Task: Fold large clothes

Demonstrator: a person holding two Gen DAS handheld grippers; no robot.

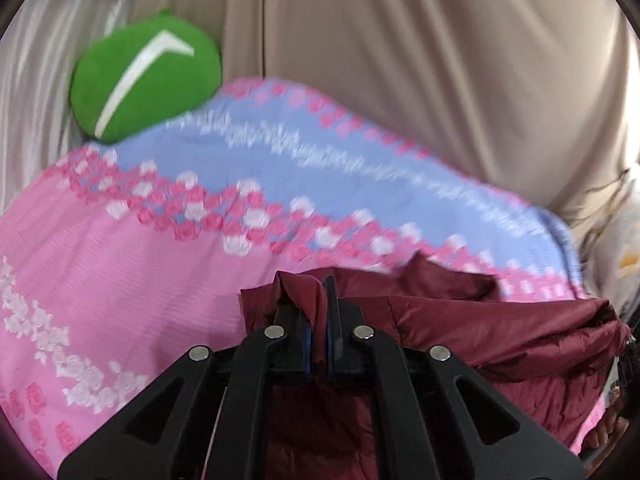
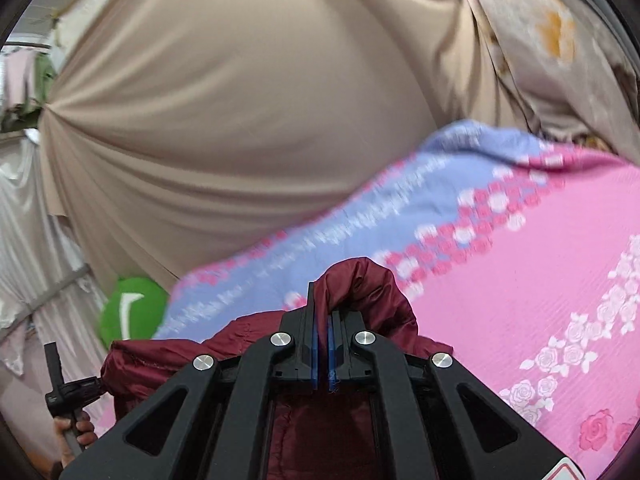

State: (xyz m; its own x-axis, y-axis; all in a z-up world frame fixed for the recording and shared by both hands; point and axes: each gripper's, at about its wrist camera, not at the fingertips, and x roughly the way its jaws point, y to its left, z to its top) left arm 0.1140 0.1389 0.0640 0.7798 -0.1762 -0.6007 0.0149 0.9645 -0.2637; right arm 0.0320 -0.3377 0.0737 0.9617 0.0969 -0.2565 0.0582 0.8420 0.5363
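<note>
A maroon padded jacket [image 1: 480, 332] hangs between my two grippers above a bed with a pink and blue rose-patterned sheet [image 1: 120, 264]. My left gripper [image 1: 320, 292] is shut on a bunched fold of the jacket. In the right wrist view my right gripper [image 2: 322, 300] is shut on another fold of the jacket [image 2: 360, 284], which arches over its right finger. The sheet [image 2: 520, 280] lies beyond it. The left gripper's handle [image 2: 68, 392] shows at the lower left, held by a hand. Most of the jacket hangs below both views.
A round green cushion [image 1: 144, 76] with a white stripe sits at the bed's far edge, also in the right wrist view [image 2: 132, 312]. Beige curtains [image 1: 400, 60] hang behind the bed. A floral pillow or cloth [image 2: 552, 32] lies at the far right.
</note>
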